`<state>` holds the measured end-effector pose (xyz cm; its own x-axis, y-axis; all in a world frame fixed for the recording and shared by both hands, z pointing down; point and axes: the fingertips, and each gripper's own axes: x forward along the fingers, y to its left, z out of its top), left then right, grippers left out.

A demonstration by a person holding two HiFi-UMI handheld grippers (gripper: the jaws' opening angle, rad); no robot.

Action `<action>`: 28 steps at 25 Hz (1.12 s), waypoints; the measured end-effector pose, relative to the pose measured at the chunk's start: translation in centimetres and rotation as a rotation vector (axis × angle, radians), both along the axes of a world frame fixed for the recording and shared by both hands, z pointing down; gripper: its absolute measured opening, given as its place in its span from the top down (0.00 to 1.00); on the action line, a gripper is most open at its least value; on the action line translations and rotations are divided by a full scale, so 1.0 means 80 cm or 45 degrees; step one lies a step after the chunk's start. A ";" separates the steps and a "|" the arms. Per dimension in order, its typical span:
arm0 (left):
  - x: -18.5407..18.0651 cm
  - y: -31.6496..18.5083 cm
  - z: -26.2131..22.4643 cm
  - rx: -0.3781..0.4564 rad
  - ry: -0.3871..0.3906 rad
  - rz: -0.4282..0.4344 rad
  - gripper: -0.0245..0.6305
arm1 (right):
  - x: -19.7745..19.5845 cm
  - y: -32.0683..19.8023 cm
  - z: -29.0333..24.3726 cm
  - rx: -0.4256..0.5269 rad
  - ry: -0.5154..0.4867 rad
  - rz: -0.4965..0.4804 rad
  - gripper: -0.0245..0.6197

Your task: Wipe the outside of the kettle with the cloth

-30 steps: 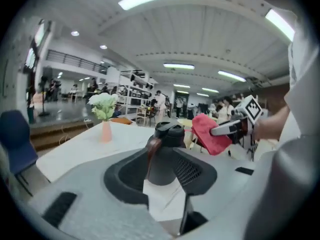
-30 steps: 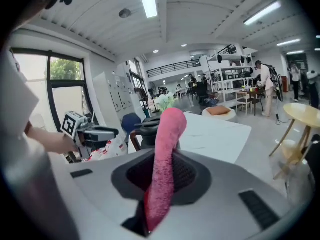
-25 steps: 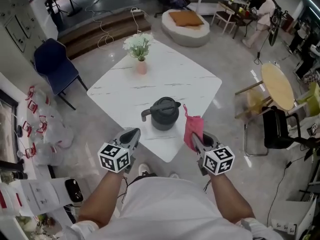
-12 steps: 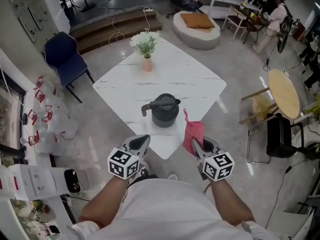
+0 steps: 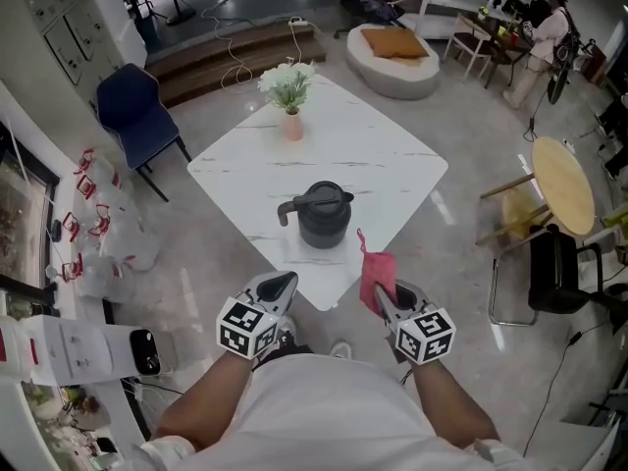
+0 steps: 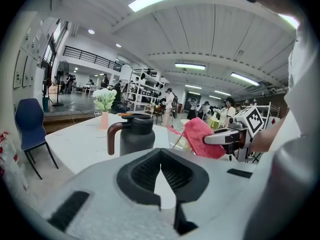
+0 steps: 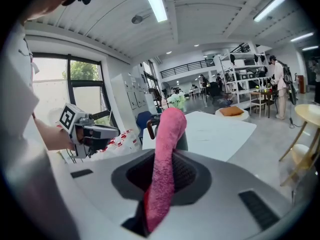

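A dark grey kettle (image 5: 321, 216) with a brown handle stands near the front corner of the white marble table (image 5: 373, 155); it also shows in the left gripper view (image 6: 135, 138). My right gripper (image 5: 378, 295) is shut on a pink cloth (image 5: 376, 274), which hangs up out of its jaws (image 7: 166, 159) just off the table's front right edge. My left gripper (image 5: 282, 285) is shut and empty, in front of the table corner, short of the kettle. Both grippers are apart from the kettle.
A pink vase of white flowers (image 5: 290, 99) stands at the table's far side. A blue chair (image 5: 134, 111) is to the left, a round wooden table (image 5: 563, 183) and a black chair (image 5: 557, 272) to the right. Bags (image 5: 93, 234) lie on the floor at left.
Both grippers have drawn back from the table toward my body; the cloth went with the right gripper. The kettle has not moved on the table.
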<state>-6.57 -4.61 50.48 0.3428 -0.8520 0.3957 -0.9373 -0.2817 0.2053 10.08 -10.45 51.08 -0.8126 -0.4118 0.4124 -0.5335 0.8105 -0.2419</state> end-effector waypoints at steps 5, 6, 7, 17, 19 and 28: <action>0.004 0.003 -0.009 0.017 -0.017 -0.005 0.96 | 0.004 0.002 -0.005 0.012 -0.017 -0.006 0.86; 0.004 0.003 -0.010 0.020 -0.018 -0.007 0.96 | 0.004 0.002 -0.006 0.013 -0.019 -0.008 0.86; 0.005 0.002 -0.012 0.023 -0.020 -0.008 0.96 | 0.004 0.002 -0.006 0.014 -0.020 -0.012 0.86; 0.006 0.004 -0.014 0.036 -0.029 -0.012 0.96 | -0.003 0.001 -0.009 0.028 -0.019 -0.037 0.86; 0.004 0.004 -0.015 0.038 -0.030 -0.015 0.96 | -0.004 0.002 -0.009 0.030 -0.019 -0.038 0.86; 0.000 0.002 -0.018 0.045 -0.038 -0.016 0.96 | -0.004 0.001 -0.010 0.038 -0.012 -0.038 0.86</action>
